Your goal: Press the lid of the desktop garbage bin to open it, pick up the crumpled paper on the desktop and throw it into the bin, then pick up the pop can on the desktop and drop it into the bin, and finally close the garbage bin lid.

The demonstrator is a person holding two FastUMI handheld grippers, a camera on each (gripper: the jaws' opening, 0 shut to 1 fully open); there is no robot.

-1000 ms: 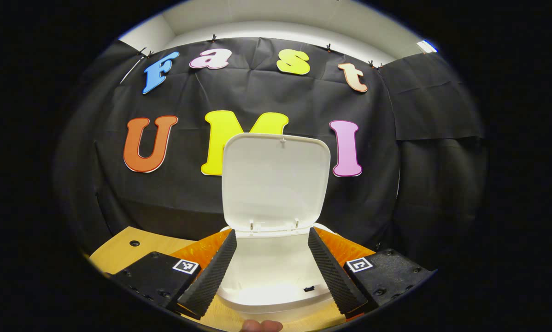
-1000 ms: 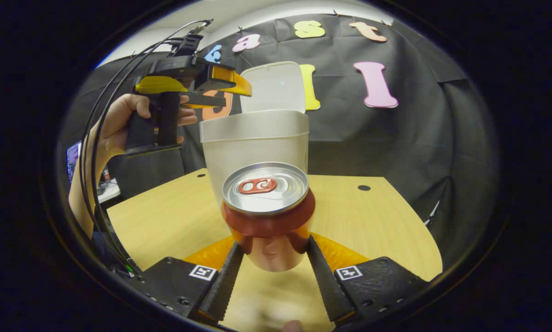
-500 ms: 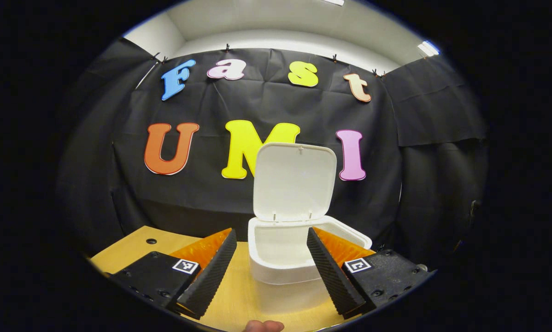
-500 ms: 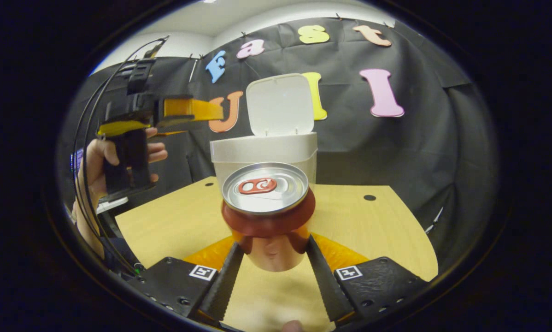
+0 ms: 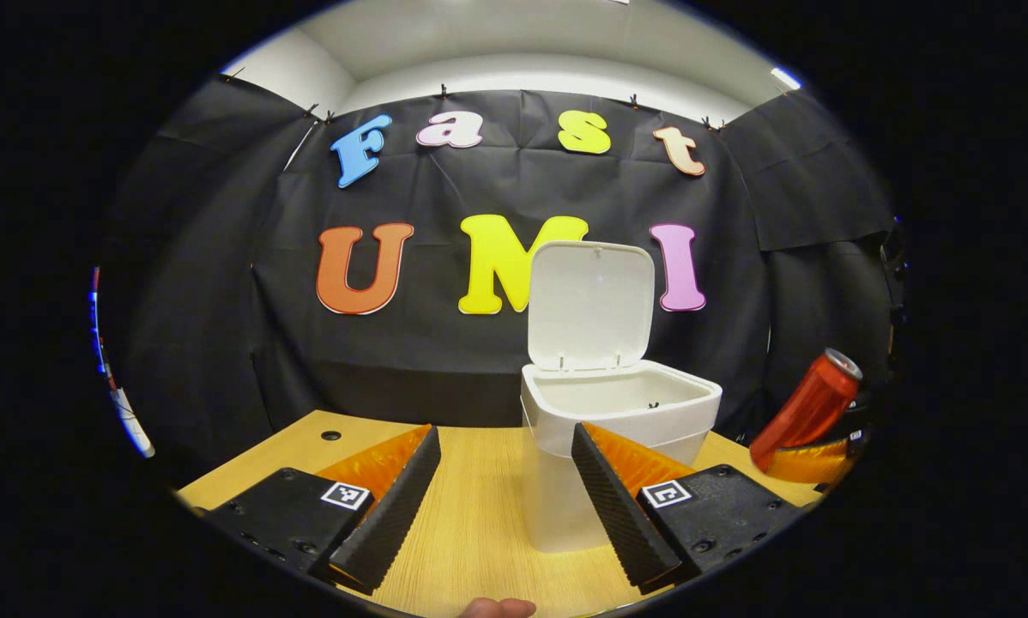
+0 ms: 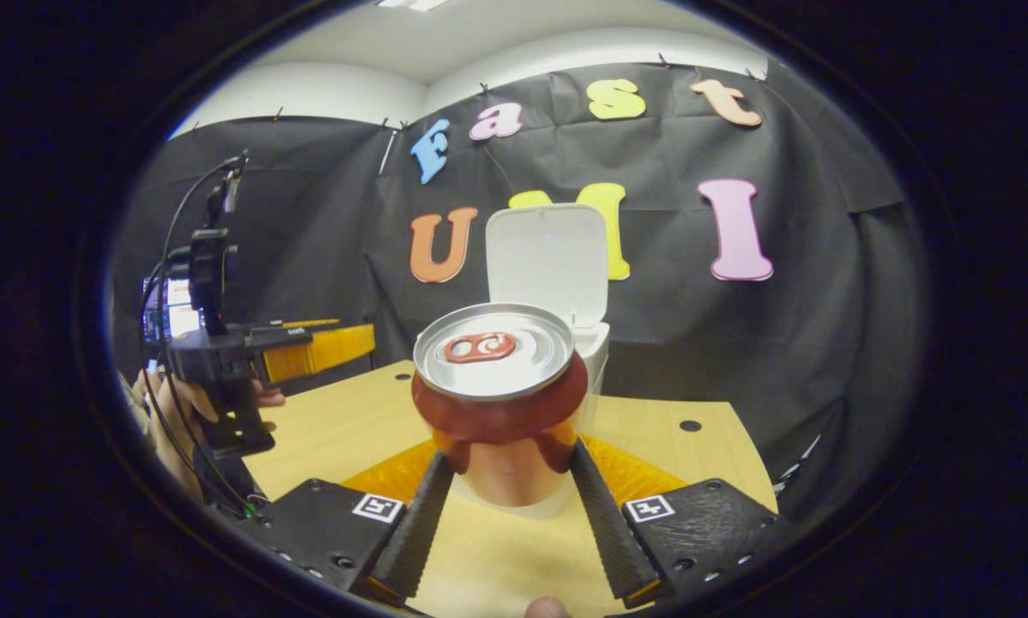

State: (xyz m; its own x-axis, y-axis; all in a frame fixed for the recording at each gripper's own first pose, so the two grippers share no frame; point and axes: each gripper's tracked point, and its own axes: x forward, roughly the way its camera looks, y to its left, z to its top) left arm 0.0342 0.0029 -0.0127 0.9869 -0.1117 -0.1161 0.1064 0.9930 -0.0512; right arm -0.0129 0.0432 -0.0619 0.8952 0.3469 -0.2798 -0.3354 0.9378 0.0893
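Note:
The white bin (image 5: 621,429) stands on the wooden table (image 5: 471,524) with its lid (image 5: 591,300) upright and open. My left gripper (image 5: 505,498) is open with nothing between its fingers, back from the bin and a little left of it. To the bin's right, the red pop can (image 5: 804,410) hangs tilted, near rim height. In the right gripper view my right gripper (image 6: 511,457) is shut on the pop can (image 6: 497,386), whose silver top faces the camera. The bin (image 6: 598,343) and its open lid (image 6: 551,262) stand right behind the can.
In the right gripper view, a hand (image 6: 166,408) holds the left gripper (image 6: 308,348) low on the left, over the table's edge, trailing cables. The table (image 6: 342,421) has small round holes (image 6: 690,426). Black cloth walls close in behind and beside the table.
My left gripper has drawn back from over the bin and dropped lower, still open. The right gripper keeps its hold on the can; the bin looks smaller and farther in its view.

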